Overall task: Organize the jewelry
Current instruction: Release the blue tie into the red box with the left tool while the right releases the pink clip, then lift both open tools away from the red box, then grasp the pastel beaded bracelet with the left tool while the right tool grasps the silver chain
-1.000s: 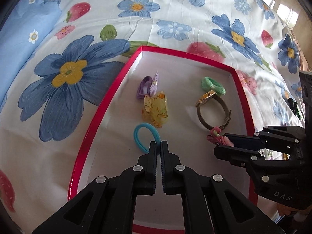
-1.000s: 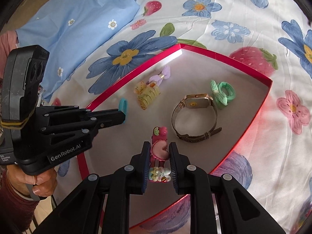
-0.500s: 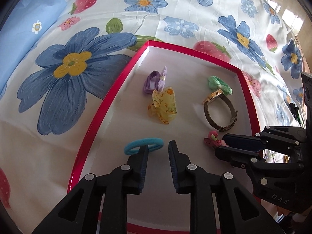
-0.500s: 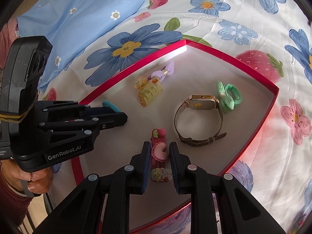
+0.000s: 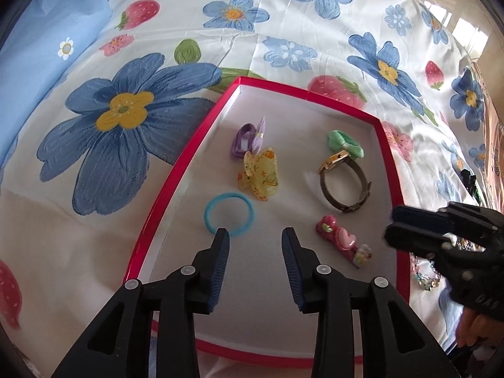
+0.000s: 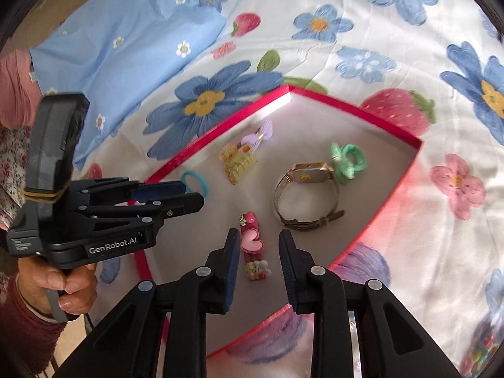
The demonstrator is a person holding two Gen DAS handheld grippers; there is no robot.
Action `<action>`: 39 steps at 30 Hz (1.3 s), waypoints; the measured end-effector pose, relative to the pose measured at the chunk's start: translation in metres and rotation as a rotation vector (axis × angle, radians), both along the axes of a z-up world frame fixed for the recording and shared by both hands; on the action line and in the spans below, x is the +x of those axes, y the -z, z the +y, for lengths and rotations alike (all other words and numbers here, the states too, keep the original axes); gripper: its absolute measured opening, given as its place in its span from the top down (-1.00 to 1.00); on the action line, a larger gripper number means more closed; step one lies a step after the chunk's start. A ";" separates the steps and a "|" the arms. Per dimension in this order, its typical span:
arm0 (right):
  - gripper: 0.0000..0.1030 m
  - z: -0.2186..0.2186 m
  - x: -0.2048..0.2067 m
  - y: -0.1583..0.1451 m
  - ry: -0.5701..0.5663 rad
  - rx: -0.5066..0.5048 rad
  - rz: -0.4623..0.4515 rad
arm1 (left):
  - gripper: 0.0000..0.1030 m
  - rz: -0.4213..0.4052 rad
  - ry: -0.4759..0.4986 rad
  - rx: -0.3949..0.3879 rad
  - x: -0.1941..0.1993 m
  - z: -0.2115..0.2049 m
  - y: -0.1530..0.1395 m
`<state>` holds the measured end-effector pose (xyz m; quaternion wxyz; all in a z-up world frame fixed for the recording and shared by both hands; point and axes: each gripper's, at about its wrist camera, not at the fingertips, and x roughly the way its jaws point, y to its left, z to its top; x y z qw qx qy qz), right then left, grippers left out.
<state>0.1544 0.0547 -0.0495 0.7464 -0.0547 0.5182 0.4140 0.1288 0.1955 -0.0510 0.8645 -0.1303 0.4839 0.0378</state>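
Observation:
A red-rimmed box [image 5: 176, 186] [image 6: 390, 195] lies on the flowered sheet. In it lie a blue hair tie [image 5: 229, 214] [image 6: 196, 181], a yellow claw clip [image 5: 260, 174] [image 6: 237, 161], a purple bow tie [image 5: 249, 137] [image 6: 256, 135], a green bow tie [image 5: 345, 143] [image 6: 348, 160], a gold watch [image 5: 343, 182] [image 6: 307, 195] and a pink heart clip [image 5: 341, 244] [image 6: 252, 242]. My left gripper [image 5: 255, 234] [image 6: 186, 195] is open and empty, just behind the blue tie. My right gripper [image 6: 255, 236] [image 5: 393, 225] is open, its fingers either side of the pink clip, which rests on the box floor.
A light blue pillow [image 6: 126, 50] [image 5: 37, 50] lies at the far left. A beaded necklace [image 5: 425, 275] lies on the sheet outside the box's right rim, under the right gripper. More small items [image 5: 469, 181] lie further right.
My left gripper opened and let the blue hair tie drop flat into the box. My right gripper opened and released the pink heart clip onto the box floor. Both pulled back slightly.

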 end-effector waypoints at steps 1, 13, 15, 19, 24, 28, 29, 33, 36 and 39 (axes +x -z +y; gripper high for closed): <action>0.46 -0.005 0.000 -0.004 0.011 0.007 -0.005 | 0.30 -0.003 0.001 0.003 -0.002 -0.001 -0.002; 0.36 -0.093 -0.007 -0.031 0.181 0.027 -0.035 | 0.24 -0.046 0.028 -0.032 -0.027 -0.024 -0.027; 0.28 -0.109 -0.007 -0.032 0.214 0.026 -0.037 | 0.18 -0.061 0.048 -0.040 -0.032 -0.034 -0.034; 0.27 -0.144 -0.009 -0.035 0.283 0.017 -0.042 | 0.07 -0.081 0.098 -0.049 -0.040 -0.053 -0.046; 0.17 -0.189 -0.013 -0.036 0.363 0.008 -0.049 | -0.01 -0.088 0.156 -0.055 -0.045 -0.074 -0.053; 0.17 -0.217 -0.020 -0.035 0.411 -0.003 -0.046 | -0.03 -0.072 0.212 -0.056 -0.044 -0.097 -0.051; 0.17 -0.223 -0.022 -0.034 0.421 -0.006 -0.045 | -0.04 -0.066 0.224 -0.055 -0.043 -0.103 -0.050; 0.17 -0.245 -0.029 -0.029 0.460 -0.016 -0.034 | -0.06 -0.043 0.264 -0.056 -0.035 -0.123 -0.044; 0.17 -0.259 -0.032 -0.023 0.483 -0.020 -0.021 | -0.06 -0.022 0.293 -0.049 -0.028 -0.137 -0.038; 0.17 -0.265 -0.034 -0.021 0.489 -0.016 -0.014 | -0.06 -0.008 0.307 -0.039 -0.022 -0.151 -0.033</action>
